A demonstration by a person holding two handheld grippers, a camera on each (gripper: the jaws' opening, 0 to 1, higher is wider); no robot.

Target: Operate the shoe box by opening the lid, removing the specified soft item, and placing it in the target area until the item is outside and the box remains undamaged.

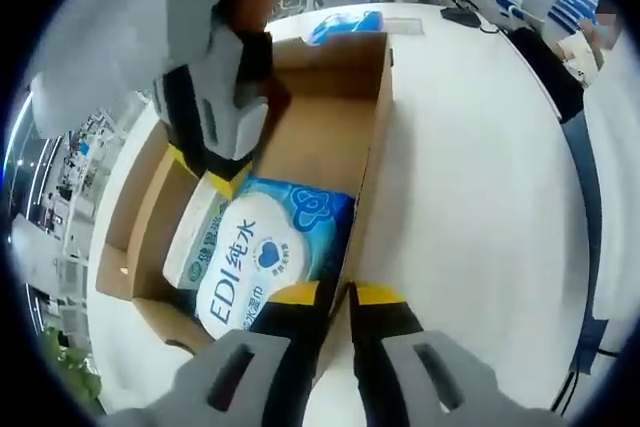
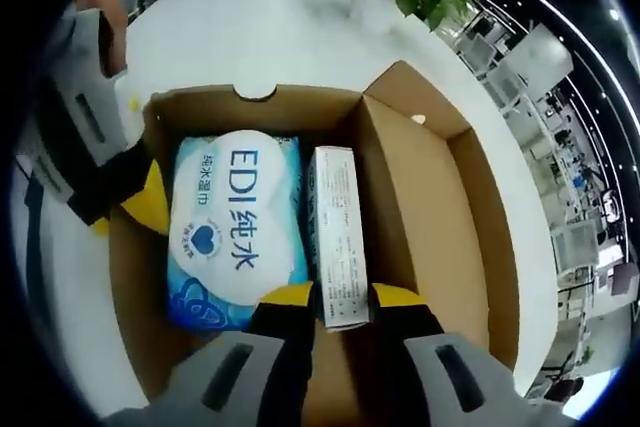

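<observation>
At frame centre-left, wipes pack point(image 2: 238, 232) flat inside open shoe box point(image 2: 430, 207), white carton point(image 2: 336, 237) alongside. Right gripper point(image 2: 340, 299) straddling carton end, unclosed; left gripper point(image 1: 340, 297) pinching box wall point(image 1: 368, 162). Risk: wrong item grabbed, cardboard torn.

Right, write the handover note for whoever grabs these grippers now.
Left gripper: jaws straddle a side wall of the cardboard box; grip unclear.
Right gripper: jaws flank the end of the white carton inside the box; grip unclear.
The wet wipes pack lies flat in the box beside the carton.
Done: lid open.
Left: lift the pack out and set it on the white table.
</observation>
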